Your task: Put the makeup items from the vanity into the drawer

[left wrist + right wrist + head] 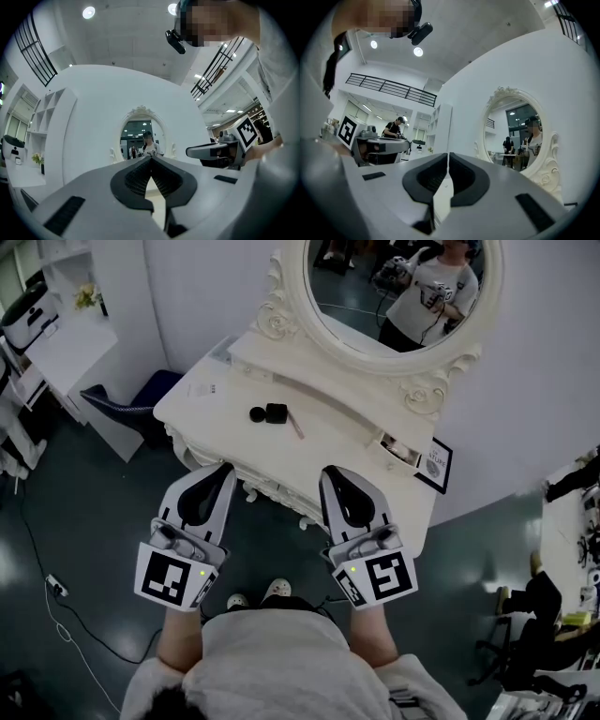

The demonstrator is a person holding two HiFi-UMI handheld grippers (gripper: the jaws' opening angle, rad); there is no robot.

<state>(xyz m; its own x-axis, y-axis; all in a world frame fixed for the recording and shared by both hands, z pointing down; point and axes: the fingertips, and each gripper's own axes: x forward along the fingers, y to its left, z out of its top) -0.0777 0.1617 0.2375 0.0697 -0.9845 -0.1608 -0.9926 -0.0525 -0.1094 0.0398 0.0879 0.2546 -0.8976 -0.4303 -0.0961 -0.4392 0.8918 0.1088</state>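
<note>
Vanity: the white carved vanity [225, 418] is the landmark. All the makeup is on its top, so the task looks not yet begun.
Mirror: an oval mirror [356, 296] stands at the back of the vanity and reflects the person holding the grippers.
Drawer: no open drawer shows. Its front would lie under the vanity's near edge, which the head view does not show, so what is in it cannot be told.
Left gripper: the left gripper [225, 469] is held just off the vanity's near edge, roughly level. Its jaws are pressed together with nothing between them.
Right gripper: the right gripper [330, 472] is beside it at the same edge. Its jaws are closed to a thin slit and empty.
Framed card: a framed card [434, 464] leans at the vanity's right end. A small boxy thing next to it is too small to make out.
Makeup items: a round black item [257, 413] touches a squarish black item [276, 412] near the middle of the top. A slim pinkish stick [295, 425] lies just to their right.
Step in hand: this is probably the approach to the drawer.
Doing it well: pull the drawer fully out first. Spread the jaws before reaching over the top. Take one piece at a time, and grip the stick across its width so it does not roll.
</note>
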